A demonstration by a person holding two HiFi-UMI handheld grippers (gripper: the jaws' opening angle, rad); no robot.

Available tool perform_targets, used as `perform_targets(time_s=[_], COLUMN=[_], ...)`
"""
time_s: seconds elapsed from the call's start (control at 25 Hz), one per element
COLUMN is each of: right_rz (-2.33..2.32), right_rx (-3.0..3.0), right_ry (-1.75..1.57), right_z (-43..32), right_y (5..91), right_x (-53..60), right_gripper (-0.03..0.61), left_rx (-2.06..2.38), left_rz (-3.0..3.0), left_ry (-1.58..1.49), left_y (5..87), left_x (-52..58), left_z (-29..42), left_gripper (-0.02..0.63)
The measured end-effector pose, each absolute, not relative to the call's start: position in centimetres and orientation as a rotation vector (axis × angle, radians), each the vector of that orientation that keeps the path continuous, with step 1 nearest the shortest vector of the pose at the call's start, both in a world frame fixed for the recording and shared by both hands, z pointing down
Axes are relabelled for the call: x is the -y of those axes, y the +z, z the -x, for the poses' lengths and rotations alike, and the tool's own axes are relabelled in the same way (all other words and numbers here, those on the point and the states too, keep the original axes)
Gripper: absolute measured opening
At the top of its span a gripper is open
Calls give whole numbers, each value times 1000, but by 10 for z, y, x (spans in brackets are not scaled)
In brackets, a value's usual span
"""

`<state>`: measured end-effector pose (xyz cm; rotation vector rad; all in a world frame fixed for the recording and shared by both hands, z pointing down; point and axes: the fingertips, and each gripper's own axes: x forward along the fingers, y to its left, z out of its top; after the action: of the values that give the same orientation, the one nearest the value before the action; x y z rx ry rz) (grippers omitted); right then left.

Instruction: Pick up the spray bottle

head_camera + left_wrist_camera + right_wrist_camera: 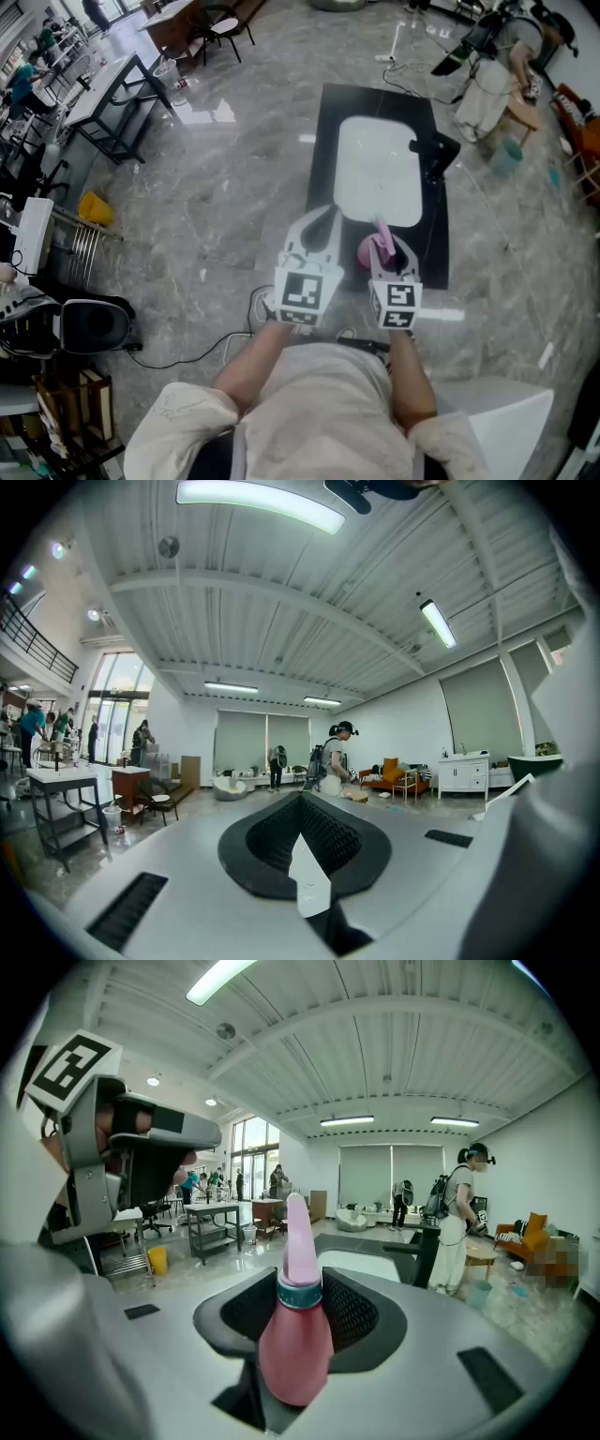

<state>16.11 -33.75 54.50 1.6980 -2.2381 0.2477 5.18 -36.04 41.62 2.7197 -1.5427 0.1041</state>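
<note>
The spray bottle (294,1340) is pink with a teal collar and a pale pink nozzle. It stands upright between the black pads of my right gripper (300,1309), which is shut on its body. In the head view the spray bottle (371,250) hangs in the right gripper (388,247) over the near end of the black table (324,141). Just to its left, my left gripper (322,225) is held level. In the left gripper view the left gripper (305,850) has its pads closed together with nothing in them.
A white board (378,171) lies on the black table, with a black device (438,155) at its right edge. Cables run over the marble floor near my feet. A white seat (502,412) stands at the lower right, a black machine (89,323) at the left. People work further off.
</note>
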Motion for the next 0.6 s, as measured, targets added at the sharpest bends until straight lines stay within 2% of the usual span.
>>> perform_targets(time_s=[0.6], right_rz=[-1852], right_rx=[2387], right_ry=[-59], right_z=[-164], right_y=[415], right_x=[329], right_gripper=[153], left_rx=[1527], left_rz=[-2738], left_ry=[59], left_y=[404], left_x=[357], left_z=[-57], left_gripper=[2])
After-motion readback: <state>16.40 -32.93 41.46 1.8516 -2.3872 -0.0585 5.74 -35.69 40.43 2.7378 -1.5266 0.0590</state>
